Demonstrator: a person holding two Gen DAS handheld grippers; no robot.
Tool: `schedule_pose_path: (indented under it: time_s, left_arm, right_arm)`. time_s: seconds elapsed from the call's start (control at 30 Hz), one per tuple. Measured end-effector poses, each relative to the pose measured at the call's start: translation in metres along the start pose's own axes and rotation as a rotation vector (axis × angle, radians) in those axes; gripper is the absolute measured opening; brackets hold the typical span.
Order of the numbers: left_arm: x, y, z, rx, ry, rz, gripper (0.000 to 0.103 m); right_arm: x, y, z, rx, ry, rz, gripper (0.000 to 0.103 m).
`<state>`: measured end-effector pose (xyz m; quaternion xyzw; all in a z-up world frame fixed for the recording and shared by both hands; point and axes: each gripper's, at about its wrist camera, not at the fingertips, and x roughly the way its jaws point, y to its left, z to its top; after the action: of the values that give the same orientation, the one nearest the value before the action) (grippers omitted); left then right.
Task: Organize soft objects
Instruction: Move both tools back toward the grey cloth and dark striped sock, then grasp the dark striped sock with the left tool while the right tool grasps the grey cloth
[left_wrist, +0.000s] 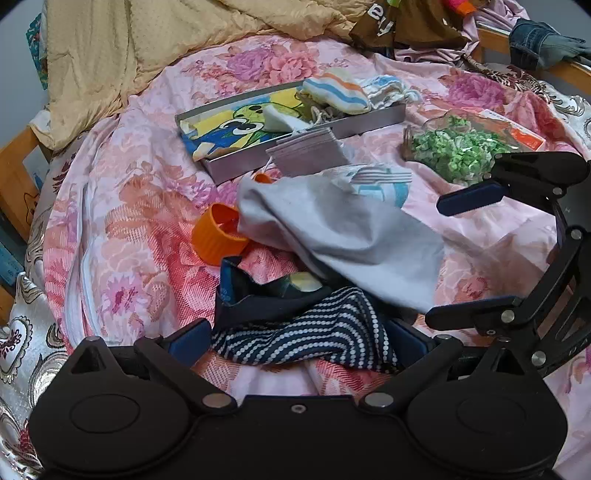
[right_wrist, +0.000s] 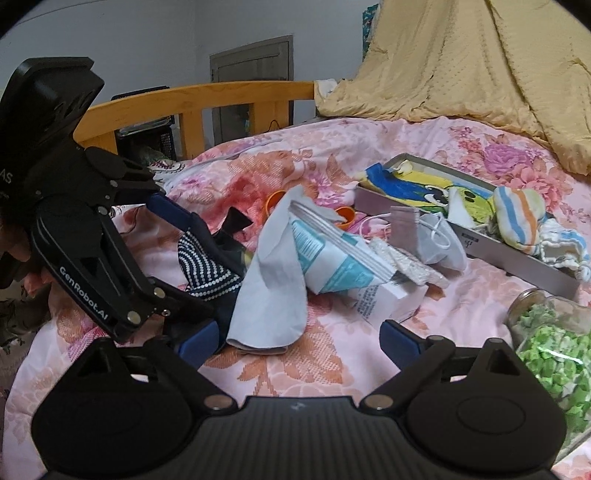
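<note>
The left gripper (left_wrist: 299, 341) spreads wide around the dotted navy cloth (left_wrist: 306, 332), not clamping. The right gripper (right_wrist: 299, 339) gapes empty near the grey cloth (right_wrist: 269, 291). Close low on fabric, then lift toward the far tray (left_wrist: 369, 123).

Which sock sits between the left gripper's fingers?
The navy sock with white dotted stripes, lying between the left gripper fingers. The grey sock lies beyond; the pastel striped sock is in the tray.
</note>
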<state>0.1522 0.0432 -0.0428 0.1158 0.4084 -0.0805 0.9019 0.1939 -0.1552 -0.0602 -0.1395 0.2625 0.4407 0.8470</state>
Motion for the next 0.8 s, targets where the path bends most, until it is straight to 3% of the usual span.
schedule_pose_path:
  time_s: [0.23, 0.57, 0.8]
  left_arm:
    - [0.002, 0.003, -0.001, -0.021, -0.008, -0.004, 0.096]
    - [0.006, 0.0, -0.001, -0.029, -0.02, 0.005, 0.092]
    - [0.007, 0.001, 0.0, -0.011, -0.014, -0.01, 0.08]
  right_arm:
    - [0.006, 0.005, -0.002, -0.02, -0.012, 0.0, 0.085]
    - [0.01, 0.005, -0.001, -0.031, -0.021, -0.012, 0.083]
    - [0.014, 0.005, -0.002, -0.042, -0.016, -0.008, 0.066]
